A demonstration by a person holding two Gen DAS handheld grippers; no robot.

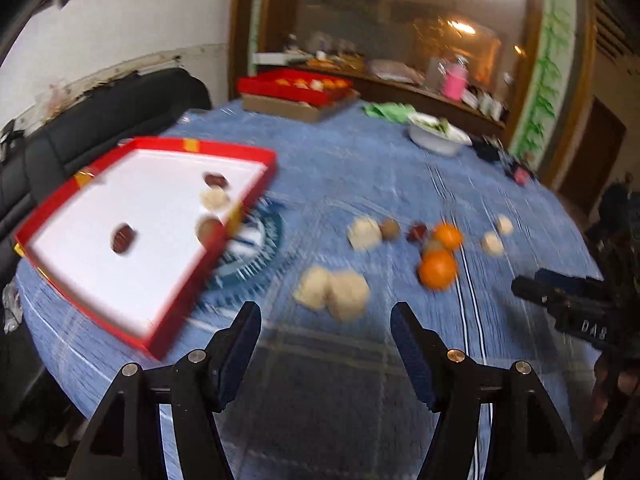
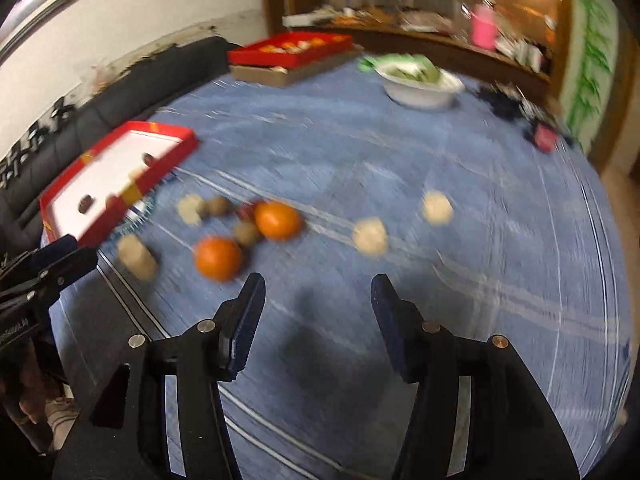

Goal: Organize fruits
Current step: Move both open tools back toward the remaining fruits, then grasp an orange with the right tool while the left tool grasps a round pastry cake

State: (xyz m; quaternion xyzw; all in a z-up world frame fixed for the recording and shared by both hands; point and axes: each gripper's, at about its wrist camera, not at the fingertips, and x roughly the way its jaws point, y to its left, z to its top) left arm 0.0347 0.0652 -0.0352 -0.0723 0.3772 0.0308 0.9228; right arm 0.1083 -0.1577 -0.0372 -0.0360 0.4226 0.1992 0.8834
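A red box with a white floor [image 1: 100, 248] lies on the left of the blue tablecloth; it holds two dark red fruits [image 1: 123, 237], a pale one and a brown one. Loose on the cloth are two oranges [image 1: 438, 269] [image 2: 218, 258], several pale lumpy fruits [image 1: 347, 295] [image 2: 370, 236], brown round ones [image 1: 390, 229] and a dark red one. My left gripper [image 1: 326, 314] is open and empty, just short of the two nearest pale fruits. My right gripper [image 2: 318, 286] is open and empty, right of the near orange. Both views are motion-blurred.
A second red box with fruit [image 1: 294, 86] sits on a cardboard tray at the far edge. A white bowl of greens [image 1: 438, 136] stands at the back right. A dark sofa [image 1: 100, 112] runs along the left wall. Cluttered shelves lie behind.
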